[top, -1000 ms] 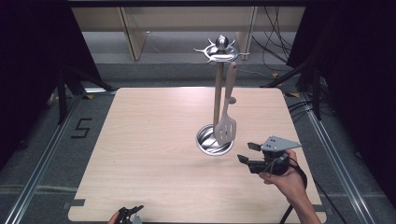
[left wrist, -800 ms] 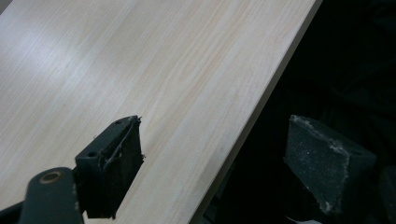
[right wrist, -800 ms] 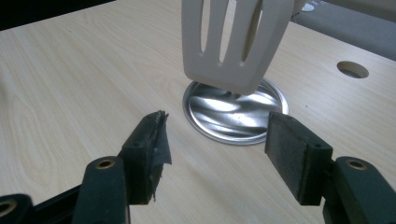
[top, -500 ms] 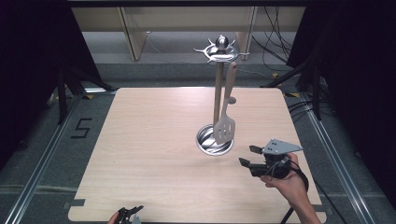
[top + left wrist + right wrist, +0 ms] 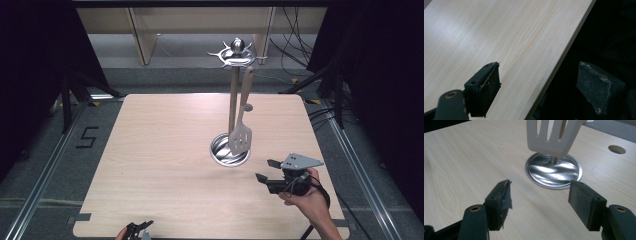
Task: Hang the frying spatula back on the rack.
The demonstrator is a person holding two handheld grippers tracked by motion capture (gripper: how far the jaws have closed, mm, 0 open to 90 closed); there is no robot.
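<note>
A metal utensil stand (image 5: pixel 233 95) rises from a round steel base (image 5: pixel 222 152) at the middle right of the wooden table (image 5: pixel 150 150). A pale slotted spatula (image 5: pixel 240 139) hangs from its top ring of hooks (image 5: pixel 236 52), blade just above the base. My right gripper (image 5: pixel 264 170) hovers near the front right, pointing at the base (image 5: pixel 554 172) and spatula blade (image 5: pixel 554 135). Its jaws (image 5: pixel 540 183) have just been opening, with nothing between them. My left gripper (image 5: pixel 140 227) sits at the table's near edge, open (image 5: pixel 539 67) and empty.
A round hole (image 5: pixel 616 149) is cut in the tabletop beyond the stand. The table's near edge (image 5: pixel 554 72) drops to dark floor right beside the left gripper. Cables and dark stands surround the table; a "5" is marked on the floor (image 5: pixel 86 137) at left.
The right gripper has drifted slightly back from the stand toward the near edge, and its jaws stand wider. The left gripper has stayed put.
</note>
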